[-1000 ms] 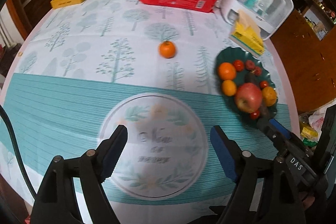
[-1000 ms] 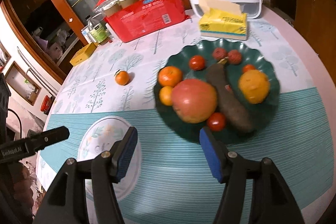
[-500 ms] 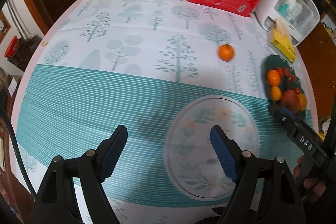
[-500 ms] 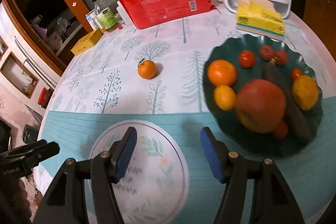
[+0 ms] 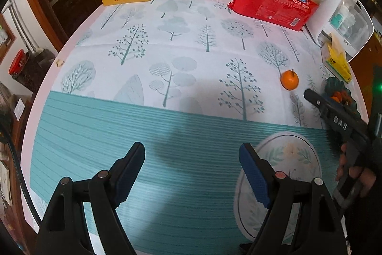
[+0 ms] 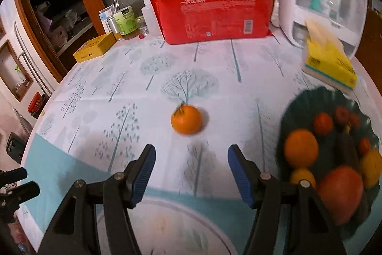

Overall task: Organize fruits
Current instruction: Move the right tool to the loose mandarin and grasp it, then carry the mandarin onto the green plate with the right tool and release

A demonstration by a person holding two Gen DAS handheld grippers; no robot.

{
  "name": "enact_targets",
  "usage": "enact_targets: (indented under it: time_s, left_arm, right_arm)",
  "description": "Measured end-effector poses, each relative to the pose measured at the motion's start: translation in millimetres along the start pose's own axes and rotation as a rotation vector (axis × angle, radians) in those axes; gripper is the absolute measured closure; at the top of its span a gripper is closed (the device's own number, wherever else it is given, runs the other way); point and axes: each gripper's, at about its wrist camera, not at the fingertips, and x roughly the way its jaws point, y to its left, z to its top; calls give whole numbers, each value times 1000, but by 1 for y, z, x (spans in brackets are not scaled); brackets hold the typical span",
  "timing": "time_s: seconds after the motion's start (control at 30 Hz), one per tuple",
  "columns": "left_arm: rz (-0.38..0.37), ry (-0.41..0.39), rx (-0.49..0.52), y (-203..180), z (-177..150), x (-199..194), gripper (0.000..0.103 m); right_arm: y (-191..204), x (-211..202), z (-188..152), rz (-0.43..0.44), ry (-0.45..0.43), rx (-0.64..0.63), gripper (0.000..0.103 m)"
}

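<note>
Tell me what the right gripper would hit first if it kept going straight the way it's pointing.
Most likely the loose orange on the tablecloth: it lies just ahead of the open right gripper, roughly centred between its jaws, though depth is uncertain.

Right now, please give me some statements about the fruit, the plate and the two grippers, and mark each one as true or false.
1. One small orange lies alone on the tablecloth, outside the green plate. True.
2. The right gripper is shut on the small orange. False: its jaws stand open, and the orange lies ahead of them, untouched.
3. The green plate holds several fruits, among them a large red one. True.
4. The left gripper holds a fruit. False: it is open and empty above the teal stripes.
5. The yellow tissue pack lies on the plate. False: it lies behind the plate, on the table.
</note>
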Motion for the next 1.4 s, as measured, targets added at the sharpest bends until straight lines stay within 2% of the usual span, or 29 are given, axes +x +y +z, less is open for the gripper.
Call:
enact_targets:
  time_s: [0.2,0.47,0.73,0.77,1.1,1.4]
  left_arm:
    - [-6,-10,34,4,10,6,23]
    - [-12,3,76,2,17,12,23]
    - [-18,-2,113,-2,16,14,23]
    - [-19,-1,115,-3,16,15,23]
    - [-14,-21,124,-7,13,8,23]
    - [-12,-61,147,-25,3,-15,23]
  right_arm:
    - [9,31,15,-10,-21,-38,40]
    - [16,57,14,-40,-19,-83,40]
    - [13,70,14,-36,-24,-100,63]
    - [13,71,14,-36,-25,-97,63]
    - [9,64,14,-12,-32,-66,63]
    - [-7,29,18,-3,-88,-1,63]
